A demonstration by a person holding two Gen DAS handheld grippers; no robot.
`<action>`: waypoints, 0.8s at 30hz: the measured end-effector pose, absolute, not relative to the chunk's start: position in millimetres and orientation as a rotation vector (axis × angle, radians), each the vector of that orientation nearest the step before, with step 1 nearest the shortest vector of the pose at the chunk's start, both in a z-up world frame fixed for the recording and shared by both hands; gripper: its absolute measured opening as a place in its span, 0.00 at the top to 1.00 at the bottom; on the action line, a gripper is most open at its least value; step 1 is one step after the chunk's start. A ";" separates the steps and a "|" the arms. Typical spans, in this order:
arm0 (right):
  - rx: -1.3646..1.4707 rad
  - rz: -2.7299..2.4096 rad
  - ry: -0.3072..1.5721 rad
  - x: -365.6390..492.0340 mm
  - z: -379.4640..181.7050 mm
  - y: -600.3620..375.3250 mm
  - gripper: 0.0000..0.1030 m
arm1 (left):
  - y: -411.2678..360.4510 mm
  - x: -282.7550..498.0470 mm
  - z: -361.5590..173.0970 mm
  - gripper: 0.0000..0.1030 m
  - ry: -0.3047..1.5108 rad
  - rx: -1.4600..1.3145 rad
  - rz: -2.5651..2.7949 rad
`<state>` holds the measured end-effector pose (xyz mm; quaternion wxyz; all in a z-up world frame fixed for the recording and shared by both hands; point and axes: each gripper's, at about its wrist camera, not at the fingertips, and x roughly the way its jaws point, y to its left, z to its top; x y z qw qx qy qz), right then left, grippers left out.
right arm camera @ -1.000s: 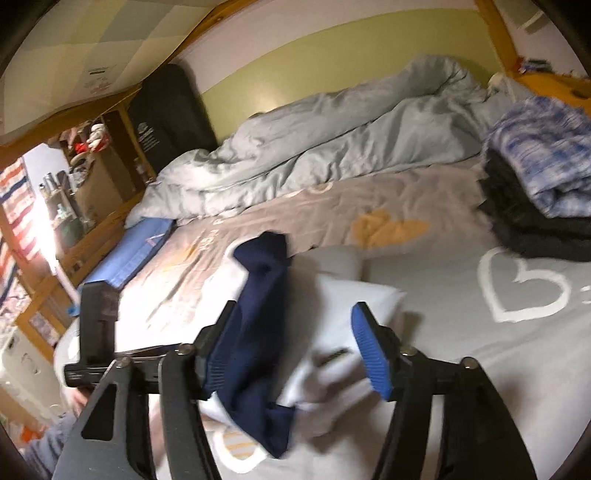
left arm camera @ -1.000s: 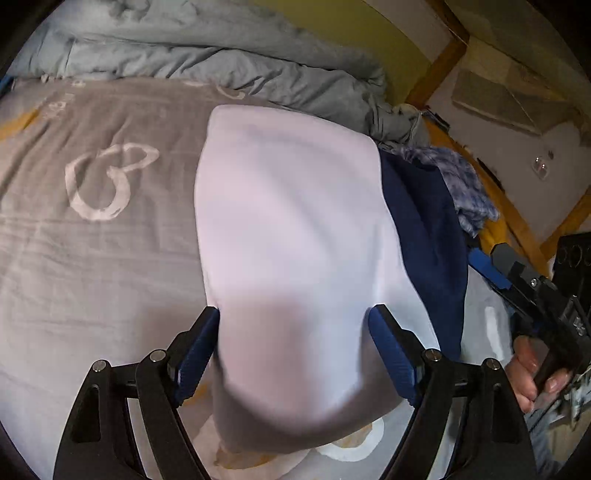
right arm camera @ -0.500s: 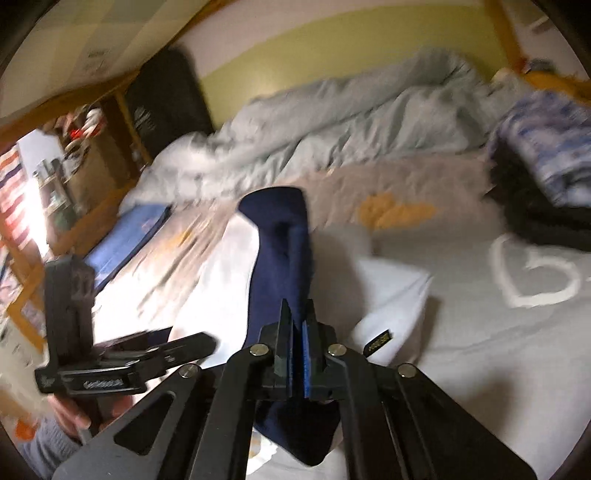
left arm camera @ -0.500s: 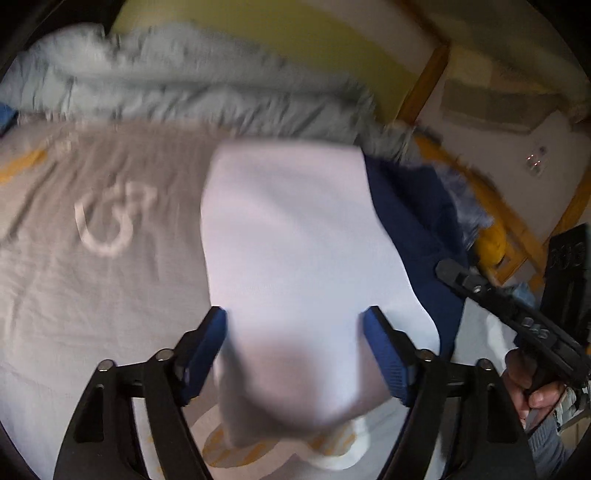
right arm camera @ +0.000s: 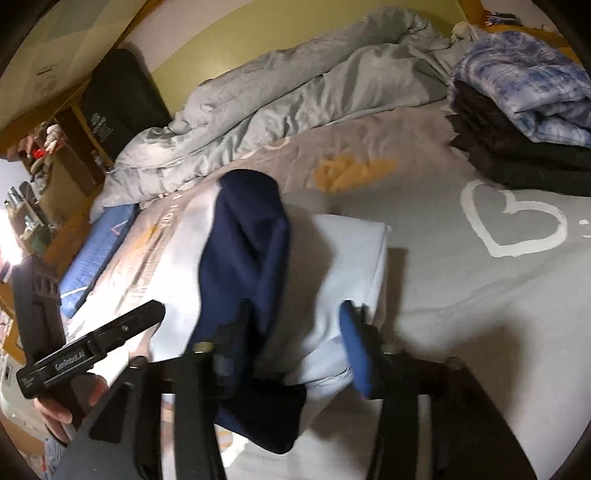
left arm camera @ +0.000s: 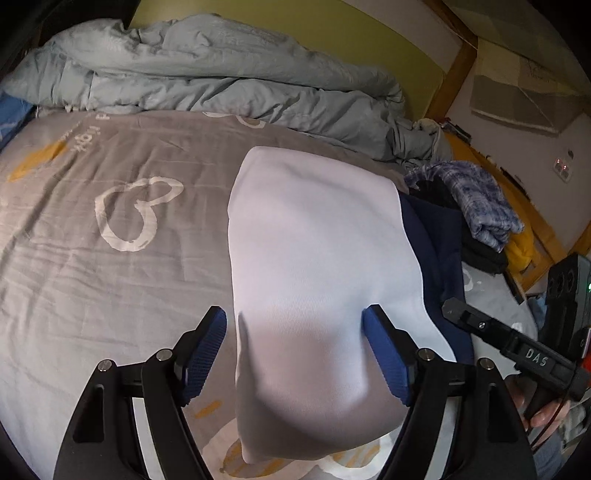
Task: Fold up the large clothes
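Grey bedding printed with white hearts [left arm camera: 129, 214] covers the bed [left arm camera: 92, 295] I am working over, with a rumpled pale-blue duvet [left arm camera: 221, 85] bunched against the green wall [left arm camera: 332, 33] at the far side. Off to my right sits a stack of folded clothes [right arm camera: 517, 122], a blue-and-white plaid piece on top of dark ones.

The white and navy garment [left arm camera: 314, 277] lies on the bedding in front of me, its white panel facing up in my left view and the navy part [right arm camera: 243, 258] running along its right edge.

My left gripper [left arm camera: 295, 354] stands wide, the white cloth between its blue pads [left arm camera: 388, 362]; the right pad lies against the cloth's edge, the left one stands clear of it, so nothing is clamped.

My right gripper [right arm camera: 295, 339] is opening, its jaws apart with the navy fold and white cloth between them; the near finger is blurred and dark against the navy fabric, but I see no pinch on it.

Each view catches the other gripper's black body and the hand [right arm camera: 62, 406] holding it.
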<state>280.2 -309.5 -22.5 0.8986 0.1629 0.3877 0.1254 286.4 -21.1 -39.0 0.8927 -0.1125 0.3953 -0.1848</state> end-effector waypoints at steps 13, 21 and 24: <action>0.413 0.247 0.757 264.2 -11.6 -326.2 0.01 | -25.6 280.0 -32.6 0.24 0.808 -0.146 -0.362; 0.569 0.392 0.923 296.3 -64.1 -319.9 0.01 | -22.2 283.7 -38.3 0.17 0.824 -0.207 -0.375; 0.670 0.462 0.919 308.4 -81.8 -324.1 0.01 | -19.3 292.3 -44.9 0.12 0.857 -0.283 -0.402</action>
